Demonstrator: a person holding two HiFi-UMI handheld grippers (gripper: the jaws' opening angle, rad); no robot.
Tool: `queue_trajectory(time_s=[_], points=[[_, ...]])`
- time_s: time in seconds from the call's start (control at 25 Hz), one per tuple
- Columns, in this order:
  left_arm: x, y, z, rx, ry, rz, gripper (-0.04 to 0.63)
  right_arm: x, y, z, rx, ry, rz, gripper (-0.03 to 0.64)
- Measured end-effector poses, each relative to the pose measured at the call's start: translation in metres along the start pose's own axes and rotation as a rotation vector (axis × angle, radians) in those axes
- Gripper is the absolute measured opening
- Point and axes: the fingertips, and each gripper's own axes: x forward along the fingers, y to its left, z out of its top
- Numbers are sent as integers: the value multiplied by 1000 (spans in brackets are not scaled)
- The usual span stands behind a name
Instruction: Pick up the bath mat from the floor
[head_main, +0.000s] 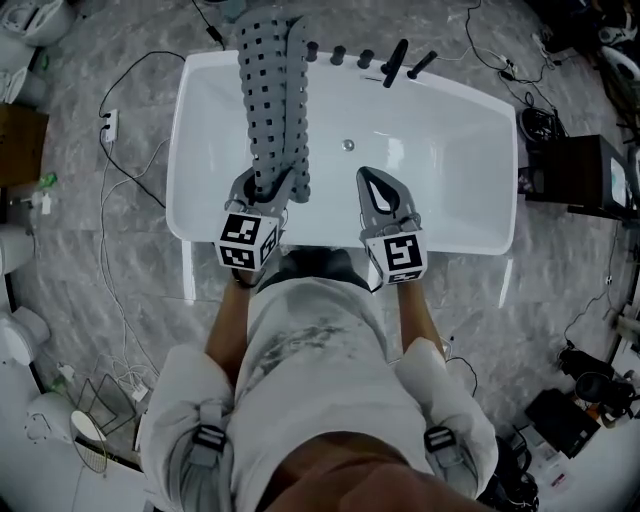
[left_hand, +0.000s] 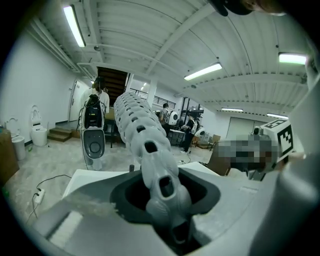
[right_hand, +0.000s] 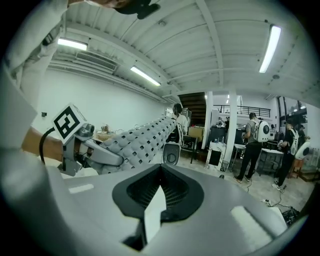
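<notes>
Head view: looks straight down on a person (head_main: 310, 370) in a pale top who stands at the near edge of a white bathtub (head_main: 450, 150).
Bath mat (head_main: 268, 95): grey and bumpy, with lots of little square holes. It is folded over the long way. It runs from the middle of the frame up to the top edge, over the left part of the tub.
Left gripper (head_main: 268, 188): its two jaws squeeze the near end of the mat, so the mat is pinched tight between them (the left gripper view shows the mat sticking out from the jaws into the air).
Right gripper (head_main: 370, 178): its jaws meet at the tips and nothing is between them. It sits just right of the left gripper, over the middle of the tub, and does not touch the mat.
Taps (head_main: 397, 62): dark knobs and a dark spout in a row on the tub's top rim, right of the mat.
Floor (head_main: 90, 260): grey and cloudy like stone.
Power strip (head_main: 108, 125): white, at the left of the frame, with thin wires trailing from it.
Far people (right_hand: 252, 145): they stand at the right of the right gripper view, well away from the tub.
</notes>
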Motion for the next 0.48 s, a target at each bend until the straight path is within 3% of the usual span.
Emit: queue_trajectory(time_s=[0.48], points=[[-50, -13, 32, 36, -66, 21, 146, -32, 15, 34, 4, -63, 22, 2]])
